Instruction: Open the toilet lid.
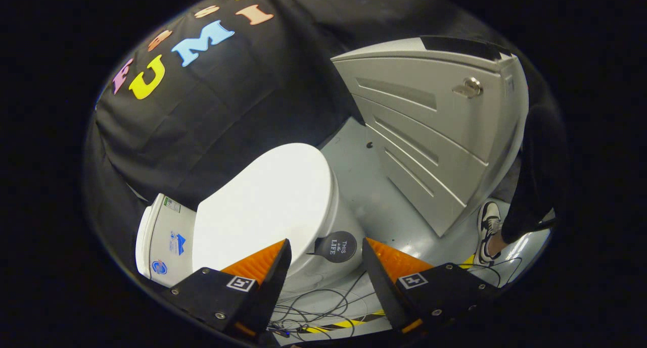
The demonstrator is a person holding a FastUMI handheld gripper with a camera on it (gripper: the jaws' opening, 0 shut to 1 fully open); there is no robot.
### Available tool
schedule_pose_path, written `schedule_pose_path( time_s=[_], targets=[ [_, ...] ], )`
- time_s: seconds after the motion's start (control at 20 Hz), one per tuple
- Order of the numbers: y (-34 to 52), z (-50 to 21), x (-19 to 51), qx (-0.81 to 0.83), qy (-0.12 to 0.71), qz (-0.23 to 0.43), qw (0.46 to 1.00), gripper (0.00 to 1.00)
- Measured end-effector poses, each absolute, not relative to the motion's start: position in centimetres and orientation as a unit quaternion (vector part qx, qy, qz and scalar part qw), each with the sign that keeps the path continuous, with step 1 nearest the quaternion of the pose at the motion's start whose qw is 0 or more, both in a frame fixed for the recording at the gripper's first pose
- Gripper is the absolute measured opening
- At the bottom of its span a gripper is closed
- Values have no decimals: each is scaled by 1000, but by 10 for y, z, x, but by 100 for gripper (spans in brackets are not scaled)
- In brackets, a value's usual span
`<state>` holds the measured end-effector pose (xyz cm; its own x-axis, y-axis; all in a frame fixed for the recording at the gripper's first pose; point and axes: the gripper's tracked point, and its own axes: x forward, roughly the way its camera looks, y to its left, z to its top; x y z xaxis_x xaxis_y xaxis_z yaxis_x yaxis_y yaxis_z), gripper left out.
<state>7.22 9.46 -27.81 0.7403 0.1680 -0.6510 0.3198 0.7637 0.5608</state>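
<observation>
Gripper fingers wide apart, holding nothing. Toilet lid down, closed, just ahead of left finger, tank to its left. Cabinet & a person's shoe off to right. Recommend: hook lid's front rim, lift toward tank.

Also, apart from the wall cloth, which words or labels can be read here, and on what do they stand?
"THIS ... LIFE": round black disc at the front of the toilet, just ahead of the open tool; middle word too small.
Stickers on the cistern: too small to read.
</observation>
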Motion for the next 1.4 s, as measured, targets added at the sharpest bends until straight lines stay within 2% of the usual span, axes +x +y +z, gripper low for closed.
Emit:
schedule_pose_path(
  time_s=[0.2,0.4,0.7,0.75,0.85,0.9,1.05,1.25,1.4],
  targets=[
    [92,-298,70,392,354,-79,845,83],
    [92,-309,76,442,337,-79,827,76],
    [95,-320,89,509,309,-67,800,49],
    [95,-324,88,508,311,-69,800,40],
    [92,-323,88,515,303,-68,798,30],
    [90,-320,86,521,299,-69,796,28],
    [90,-316,84,519,294,-68,800,14],
    [88,-302,84,489,303,-63,815,4],
    [86,-285,83,457,300,-45,836,3]
  ],
)
